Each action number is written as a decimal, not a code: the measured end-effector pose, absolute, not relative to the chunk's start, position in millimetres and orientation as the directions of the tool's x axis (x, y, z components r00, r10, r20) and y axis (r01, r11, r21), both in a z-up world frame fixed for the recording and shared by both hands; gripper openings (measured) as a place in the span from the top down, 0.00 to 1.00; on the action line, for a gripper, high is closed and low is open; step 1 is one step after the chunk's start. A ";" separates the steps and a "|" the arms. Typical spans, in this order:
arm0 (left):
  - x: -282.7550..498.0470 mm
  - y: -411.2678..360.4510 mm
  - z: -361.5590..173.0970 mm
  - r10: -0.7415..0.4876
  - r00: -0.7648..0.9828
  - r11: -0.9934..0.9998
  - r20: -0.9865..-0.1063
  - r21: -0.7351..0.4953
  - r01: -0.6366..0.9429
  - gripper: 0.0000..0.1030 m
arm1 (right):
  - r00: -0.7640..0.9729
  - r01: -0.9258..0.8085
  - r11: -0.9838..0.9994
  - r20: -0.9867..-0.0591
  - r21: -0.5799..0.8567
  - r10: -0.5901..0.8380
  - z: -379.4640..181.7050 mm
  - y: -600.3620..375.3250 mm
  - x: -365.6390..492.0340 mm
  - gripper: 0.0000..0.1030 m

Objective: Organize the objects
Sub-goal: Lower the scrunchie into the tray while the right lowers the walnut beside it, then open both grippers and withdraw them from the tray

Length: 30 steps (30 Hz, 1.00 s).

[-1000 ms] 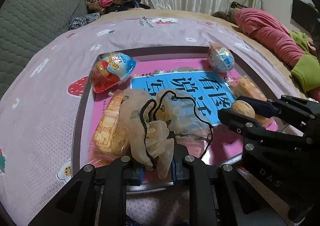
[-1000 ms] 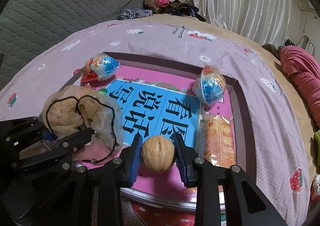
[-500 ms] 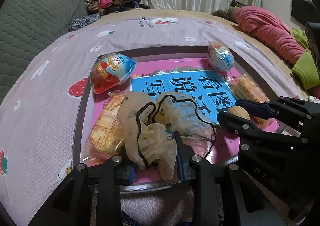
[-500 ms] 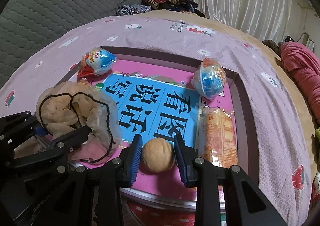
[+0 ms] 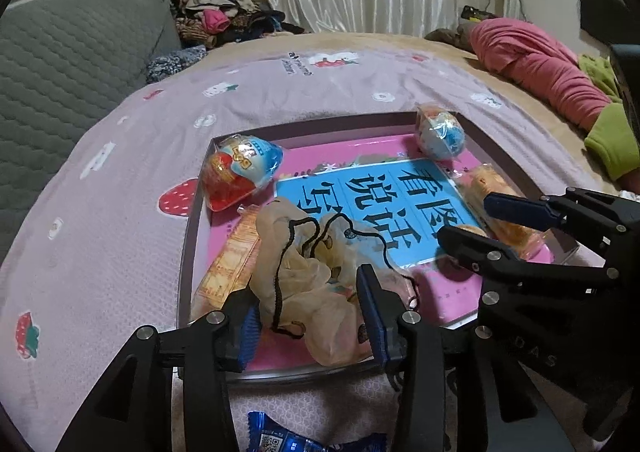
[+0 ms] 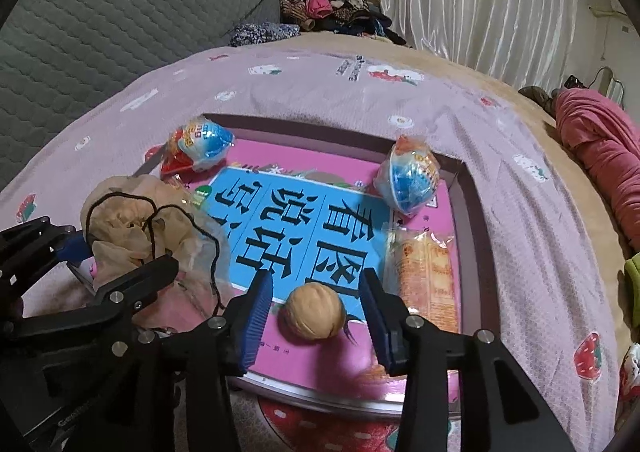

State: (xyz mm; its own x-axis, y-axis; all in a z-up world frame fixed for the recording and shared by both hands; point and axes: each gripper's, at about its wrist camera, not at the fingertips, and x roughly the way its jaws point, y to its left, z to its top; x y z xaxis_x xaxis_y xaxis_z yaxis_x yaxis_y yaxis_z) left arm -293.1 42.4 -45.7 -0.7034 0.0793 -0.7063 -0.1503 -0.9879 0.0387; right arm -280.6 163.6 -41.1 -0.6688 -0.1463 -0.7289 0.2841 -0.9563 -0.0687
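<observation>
A beige mesh drawstring pouch [image 5: 312, 272] lies crumpled at the near left of the shallow tray [image 5: 188, 244]. It sits between the fingers of my left gripper [image 5: 310, 316], whose jaws are opening and no longer pinch it. In the right wrist view a walnut [image 6: 314, 314] rests on the pink book in the tray [image 6: 476, 220]. My right gripper [image 6: 316, 316] straddles the walnut with a gap on each side, and its jaws are opening too. The pouch [image 6: 132, 224] and left gripper [image 6: 120, 248] show at the left there. The right gripper [image 5: 468, 222] shows at the right of the left wrist view.
Two wrapped toy eggs [image 5: 240, 176] [image 5: 440, 134] sit in the tray's far corners, and wafer packets [image 5: 228, 272] [image 6: 428, 276] lie along its sides. A blue candy wrapper [image 5: 280, 440] lies under my left gripper. The tray rests on a pink bedspread, with a grey cushion [image 6: 120, 12] to the left.
Both grippers have opened. The left let go of the pouch, which slumped onto the tray. The right released the walnut, which now rests on the pink book.
</observation>
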 end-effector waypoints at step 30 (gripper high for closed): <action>-281.0 15.2 -9.4 0.054 -0.752 -0.997 -0.657 0.006 -0.077 0.17 | -0.751 0.211 -0.977 -0.646 -0.037 -0.138 -2.3 183.9 -267.2 0.31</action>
State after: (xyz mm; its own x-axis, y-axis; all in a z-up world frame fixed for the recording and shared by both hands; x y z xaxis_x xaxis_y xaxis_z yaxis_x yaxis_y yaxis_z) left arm -281.0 15.2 -9.4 -0.7516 0.0543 -0.6574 -0.0772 -0.9970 0.0059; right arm -267.2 183.9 -2.3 -0.7507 -0.1377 -0.6462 0.2113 -0.9767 -0.0374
